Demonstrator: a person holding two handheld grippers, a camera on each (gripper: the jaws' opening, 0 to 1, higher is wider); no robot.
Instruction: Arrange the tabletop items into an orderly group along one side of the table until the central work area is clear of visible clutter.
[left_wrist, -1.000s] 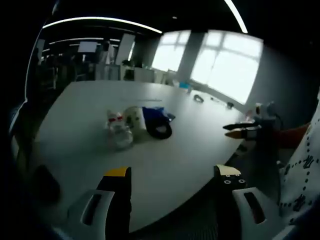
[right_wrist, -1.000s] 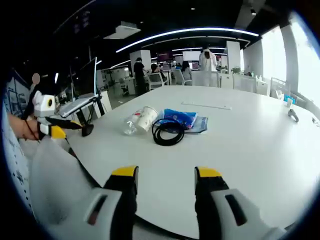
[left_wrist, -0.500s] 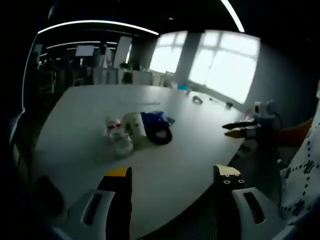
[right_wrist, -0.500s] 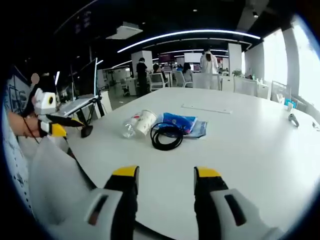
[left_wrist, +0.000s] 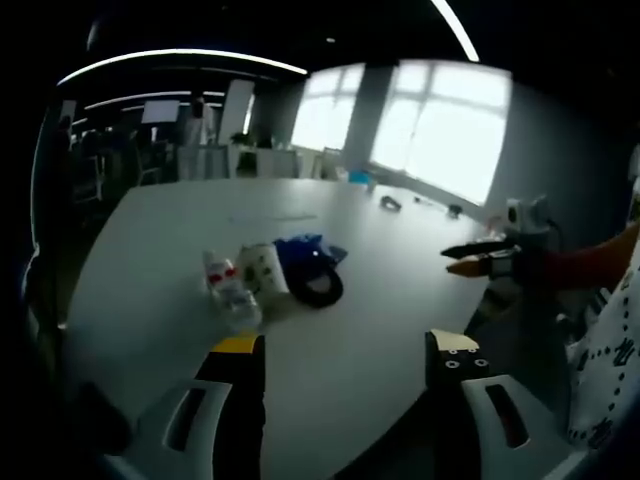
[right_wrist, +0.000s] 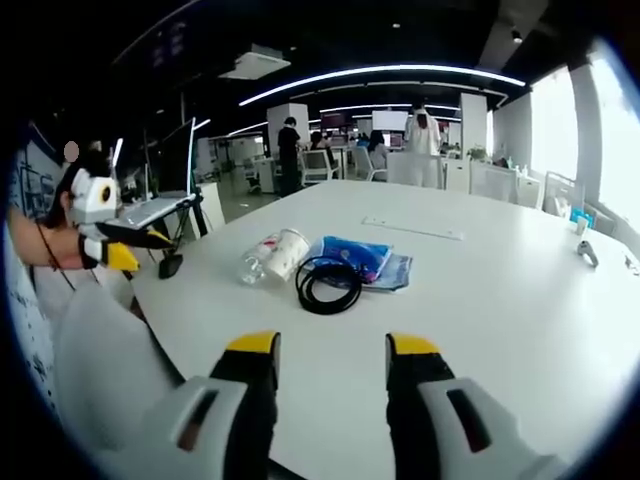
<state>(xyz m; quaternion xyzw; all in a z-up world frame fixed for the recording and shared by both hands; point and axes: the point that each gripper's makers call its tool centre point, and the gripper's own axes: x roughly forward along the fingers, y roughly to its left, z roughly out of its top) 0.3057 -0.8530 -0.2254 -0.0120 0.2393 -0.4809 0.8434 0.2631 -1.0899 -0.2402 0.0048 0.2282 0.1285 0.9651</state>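
- The left gripper (left_wrist: 340, 360) is moving a little closer to the pile on the white table (left_wrist: 160, 250). The plastic bottle (left_wrist: 225, 290), the paper cup (left_wrist: 262, 268) and the black cable coil (left_wrist: 318, 285) are sitting lower in the left gripper view than before.
- The right gripper (right_wrist: 330, 355) is tipping a bit. The pile is sliding down in the right gripper view too.
- The things in the pile are not moving. Only the cameras are.
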